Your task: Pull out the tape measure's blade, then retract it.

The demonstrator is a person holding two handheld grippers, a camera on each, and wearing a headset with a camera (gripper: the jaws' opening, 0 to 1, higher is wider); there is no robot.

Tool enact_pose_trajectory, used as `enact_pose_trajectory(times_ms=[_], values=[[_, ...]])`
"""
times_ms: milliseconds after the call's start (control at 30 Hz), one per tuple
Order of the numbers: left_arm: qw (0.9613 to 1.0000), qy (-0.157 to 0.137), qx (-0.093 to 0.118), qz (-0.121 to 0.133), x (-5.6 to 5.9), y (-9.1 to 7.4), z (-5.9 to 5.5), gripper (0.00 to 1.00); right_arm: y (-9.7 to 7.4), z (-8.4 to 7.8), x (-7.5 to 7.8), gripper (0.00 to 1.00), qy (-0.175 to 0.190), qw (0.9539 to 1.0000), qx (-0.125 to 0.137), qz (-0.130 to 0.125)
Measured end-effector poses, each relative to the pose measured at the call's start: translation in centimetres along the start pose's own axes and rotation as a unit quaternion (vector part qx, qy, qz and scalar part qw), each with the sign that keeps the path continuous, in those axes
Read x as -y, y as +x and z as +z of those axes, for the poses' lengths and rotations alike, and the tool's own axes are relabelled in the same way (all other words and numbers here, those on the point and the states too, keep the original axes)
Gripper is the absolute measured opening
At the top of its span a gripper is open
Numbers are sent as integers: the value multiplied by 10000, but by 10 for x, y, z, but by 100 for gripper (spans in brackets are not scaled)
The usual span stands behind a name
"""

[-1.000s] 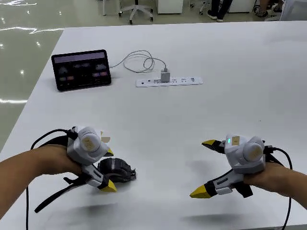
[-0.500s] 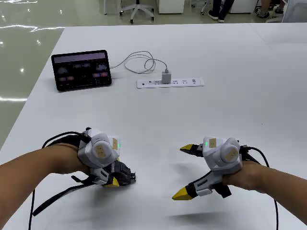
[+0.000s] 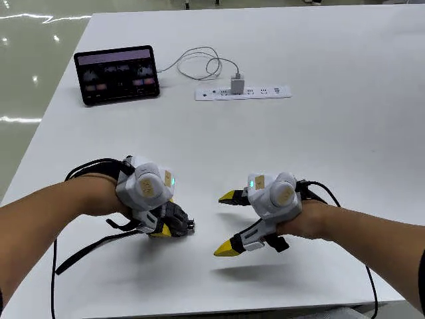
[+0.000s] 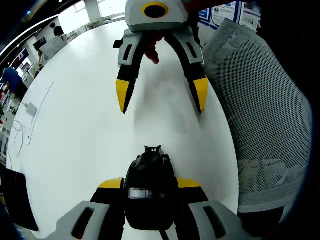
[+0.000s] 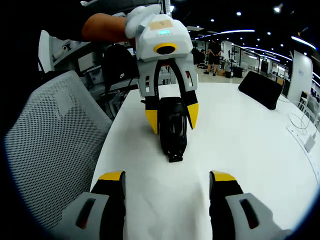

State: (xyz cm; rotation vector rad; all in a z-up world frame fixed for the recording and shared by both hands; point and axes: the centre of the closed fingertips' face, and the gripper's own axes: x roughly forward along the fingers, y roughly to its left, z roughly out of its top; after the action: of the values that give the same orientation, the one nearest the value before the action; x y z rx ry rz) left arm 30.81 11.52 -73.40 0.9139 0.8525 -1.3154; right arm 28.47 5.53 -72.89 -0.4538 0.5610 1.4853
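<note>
A black tape measure rests low on the white table, held between the jaws of my left gripper. The left gripper view has those yellow-tipped jaws shut on the case, with the blade's end tab pointing forward. My right gripper faces it from the right, open, with nothing between its fingertips and a short gap to the tab. The right gripper view looks between its own spread jaws at the tape measure and left gripper. No blade is pulled out.
A tablet stands at the back left. A white power strip with a charger and coiled cable lies behind the grippers. A grey mesh chair sits just past the table's near edge.
Both hands came closer together; my right gripper moved left toward the tape measure's tab. The left gripper settled lower around the case. The head camera tilted down.
</note>
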Motion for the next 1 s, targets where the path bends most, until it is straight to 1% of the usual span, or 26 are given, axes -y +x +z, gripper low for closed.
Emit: enact_pose_trajectory(times_ms=[67,100,167,200,233,333,400,500,600,633,700,867,900,967,1000], values=[[10000,-14,-9,7,0,0,0,33,6,1,0,61,-71,10000,-21,9],[10000,6,-12,10,1,0,0,33,9,2,1,59,-166,9998,-48,12],[10000,-37,-11,24,0,0,0,33,15,3,1,51,-182,9998,-111,27],[10000,-50,-6,30,0,0,0,33,17,0,2,47,-236,9995,-225,17],[10000,-63,-1,38,1,0,0,33,21,0,2,43,-233,9993,-278,35],[9999,-108,-13,52,1,1,0,33,28,6,2,38,-282,9993,-238,69],[9999,-87,-43,45,1,1,0,33,32,9,2,36,-277,9993,-245,87],[9999,-103,-52,9,0,1,-1,33,37,7,3,33,-354,9988,-325,71],[9999,-114,-42,1,1,1,-1,33,38,5,3,28,-349,9986,-376,92],[9999,-112,-40,0,1,1,-1,33,39,4,4,25,-332,9987,-390,78],[9999,-127,-32,-11,1,1,-1,33,41,4,9,21,-283,9989,-375,-48],[9998,-166,-34,-66,0,1,-1,34,44,6,7,21,-288,9990,-350,34],[9998,-173,-36,-70,0,2,-1,34,45,7,9,20,-325,9988,-360,1],[9998,-171,-34,-72,0,2,-1,34,47,10,12,15,-316,9990,-301,-81],[9998,-171,-29,-71,0,2,-1,34,48,11,18,12,-244,9991,-287,-211]])
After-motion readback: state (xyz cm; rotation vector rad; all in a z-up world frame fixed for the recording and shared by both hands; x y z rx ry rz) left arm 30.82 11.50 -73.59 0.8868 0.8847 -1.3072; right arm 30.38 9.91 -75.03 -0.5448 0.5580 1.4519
